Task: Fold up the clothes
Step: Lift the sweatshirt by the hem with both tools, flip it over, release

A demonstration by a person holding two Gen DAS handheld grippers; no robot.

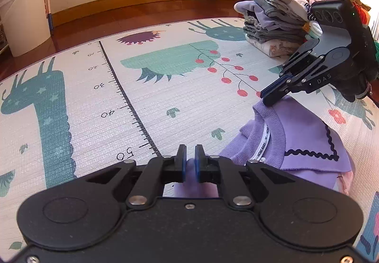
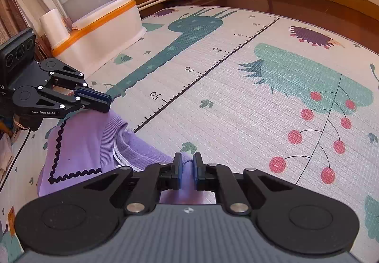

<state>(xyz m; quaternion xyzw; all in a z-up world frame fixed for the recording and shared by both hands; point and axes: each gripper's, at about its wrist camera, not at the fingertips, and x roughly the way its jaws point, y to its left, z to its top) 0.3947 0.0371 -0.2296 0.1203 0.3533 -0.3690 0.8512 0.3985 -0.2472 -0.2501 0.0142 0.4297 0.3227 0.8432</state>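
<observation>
- Purple sweatshirt (image 1: 305,135), with a ribbed neckband and a black wavy-trimmed collar, lies rumpled on the printed play mat (image 1: 165,102). It is pinched at two points near the shoulders, probably so it can be lifted and spread flat for folding.
- Nearest in the left wrist view, the left gripper (image 1: 190,163) has its jaws nearly closed on a fold of purple cloth.
- Beyond it, the right gripper (image 1: 272,94) angles down, its jaws closed on the garment's far edge.
- Farther back, a stack of folded clothes (image 1: 272,23) sits at the mat's edge.
</observation>
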